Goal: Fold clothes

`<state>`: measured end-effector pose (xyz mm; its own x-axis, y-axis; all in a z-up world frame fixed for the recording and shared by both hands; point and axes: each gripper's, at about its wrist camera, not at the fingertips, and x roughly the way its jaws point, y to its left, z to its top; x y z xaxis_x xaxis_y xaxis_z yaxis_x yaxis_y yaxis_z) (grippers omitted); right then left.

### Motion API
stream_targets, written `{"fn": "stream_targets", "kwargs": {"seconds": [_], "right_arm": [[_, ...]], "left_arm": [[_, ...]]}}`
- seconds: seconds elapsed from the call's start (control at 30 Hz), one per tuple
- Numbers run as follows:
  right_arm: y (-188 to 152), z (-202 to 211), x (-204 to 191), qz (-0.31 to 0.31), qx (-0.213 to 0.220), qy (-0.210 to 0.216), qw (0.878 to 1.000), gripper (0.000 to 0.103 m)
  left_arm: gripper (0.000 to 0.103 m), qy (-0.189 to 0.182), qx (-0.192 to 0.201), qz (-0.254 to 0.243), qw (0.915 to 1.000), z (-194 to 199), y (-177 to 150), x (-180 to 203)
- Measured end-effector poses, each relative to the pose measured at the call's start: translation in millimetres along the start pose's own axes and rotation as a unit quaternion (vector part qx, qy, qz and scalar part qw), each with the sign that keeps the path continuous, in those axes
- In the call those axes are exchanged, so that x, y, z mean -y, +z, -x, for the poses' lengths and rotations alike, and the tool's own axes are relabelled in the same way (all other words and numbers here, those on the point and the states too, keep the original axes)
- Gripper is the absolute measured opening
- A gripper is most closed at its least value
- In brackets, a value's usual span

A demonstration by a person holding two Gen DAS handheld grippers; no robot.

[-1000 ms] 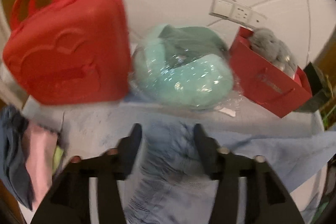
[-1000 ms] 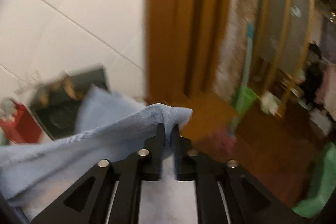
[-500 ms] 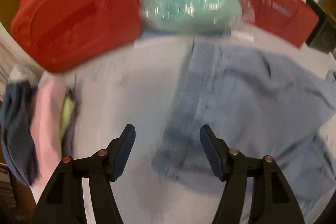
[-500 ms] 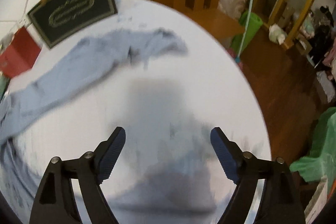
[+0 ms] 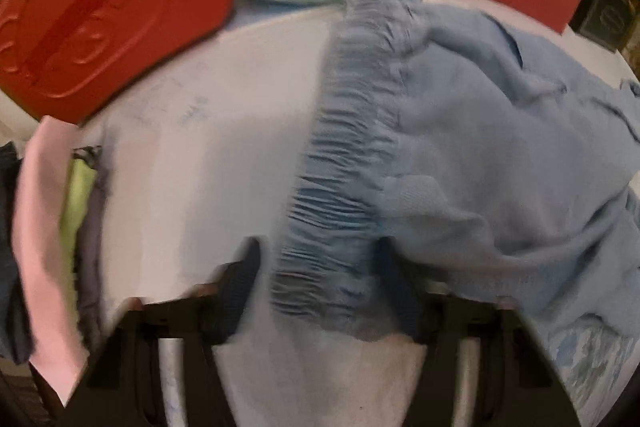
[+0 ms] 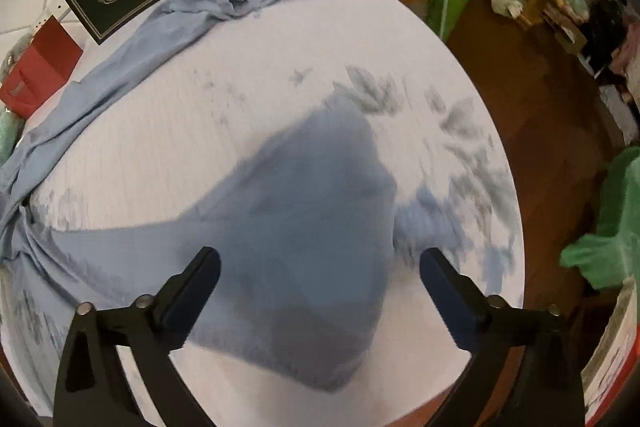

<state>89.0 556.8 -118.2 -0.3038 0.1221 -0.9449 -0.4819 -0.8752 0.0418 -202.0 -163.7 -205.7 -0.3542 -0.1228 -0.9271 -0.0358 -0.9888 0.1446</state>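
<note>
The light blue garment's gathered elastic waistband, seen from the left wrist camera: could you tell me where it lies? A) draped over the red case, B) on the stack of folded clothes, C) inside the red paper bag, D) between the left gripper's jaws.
D: the ribbed waistband of the light blue garment runs down between the closing jaws of the left gripper, apart from the red case.

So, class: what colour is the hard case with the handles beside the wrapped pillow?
Red: the hard case shows best in the left wrist view.
</note>
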Motion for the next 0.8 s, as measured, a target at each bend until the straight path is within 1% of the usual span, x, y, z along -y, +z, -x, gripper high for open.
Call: {"fn": "stream_targets", "kwargs": {"seconds": [0.1, 0.17, 0.23, 0.3, 0.37, 0.4, 0.43, 0.47, 0.5, 0.53, 0.57, 0.63, 0.7, 0.73, 0.77, 0.8], "right_arm": [[-9.2, -2.1, -5.8, 0.012, -0.007, 0.007, 1.000, 0.103], [-16.1, -3.0, -18.8, 0.041, -0.010, 0.019, 0.999, 0.103], [-23.0, -4.1, -32.1, 0.072, -0.014, 0.030, 0.997, 0.103], [-32.7, -7.6, -49.6, 0.119, -0.021, 0.034, 0.992, 0.103], [-41.6, -11.3, -64.3, 0.163, -0.023, 0.026, 0.986, 0.102], [-45.0, -13.5, -70.0, 0.180, -0.024, 0.019, 0.983, 0.101], [-45.5, -17.9, -72.7, 0.185, -0.028, 0.009, 0.982, 0.096], [-45.5, -22.0, -75.2, 0.189, -0.032, -0.002, 0.981, 0.056], [-42.5, -23.5, -76.4, 0.190, -0.028, -0.012, 0.981, 0.005], [-36.8, -19.0, -76.1, 0.184, -0.014, -0.015, 0.983, 0.003], [-30.5, -13.7, -75.5, 0.177, 0.001, -0.018, 0.984, 0.003], [-4.5, 11.3, -67.7, 0.151, 0.054, -0.014, 0.987, 0.003], [30.0, 30.7, -52.1, 0.107, 0.097, -0.008, 0.990, 0.004], [49.6, 35.2, -42.6, 0.077, 0.114, -0.010, 0.990, 0.006], [69.6, 38.5, -33.5, 0.047, 0.130, -0.015, 0.990, 0.024], [90.9, 35.0, -26.8, 0.024, 0.136, -0.036, 0.990, 0.066]], "left_arm": [[0.036, 0.002, 0.030, -0.012, 0.9995, 21.7, 5.9, 10.2], [0.036, -0.009, 0.064, -0.002, 0.9979, 48.6, 15.6, 10.0], [0.036, -0.021, 0.103, 0.013, 0.9944, 78.3, 30.0, 5.5], [0.036, -0.029, 0.135, 0.029, 0.9899, 106.4, 48.3, -1.7], [0.036, -0.033, 0.148, 0.036, 0.9878, 117.7, 63.4, -5.4], [0.036, -0.028, 0.149, 0.037, 0.9878, 117.0, 71.5, -6.2], [0.036, -0.021, 0.150, 0.036, 0.9879, 115.2, 79.8, -6.8], [0.036, -0.016, 0.149, 0.037, 0.9881, 112.7, 85.8, -6.6], [0.036, -0.014, 0.147, 0.037, 0.9883, 110.7, 92.4, -6.2], [0.036, -0.013, 0.149, 0.038, 0.9880, 109.5, 97.4, -6.0], [0.036, -0.012, 0.152, 0.039, 0.9875, 108.6, 101.5, -5.9], [0.037, -0.011, 0.155, 0.044, 0.9869, 102.4, 118.1, -5.8], [0.045, -0.020, 0.141, 0.043, 0.9889, 87.7, 136.6, -3.7], [0.048, -0.020, 0.135, 0.044, 0.9897, 83.1, 141.0, -2.4], [0.052, -0.017, 0.130, 0.045, 0.9903, 79.7, 143.8, -1.1], [0.056, -0.015, 0.125, 0.046, 0.9910, 76.3, 146.5, 0.2]]}}
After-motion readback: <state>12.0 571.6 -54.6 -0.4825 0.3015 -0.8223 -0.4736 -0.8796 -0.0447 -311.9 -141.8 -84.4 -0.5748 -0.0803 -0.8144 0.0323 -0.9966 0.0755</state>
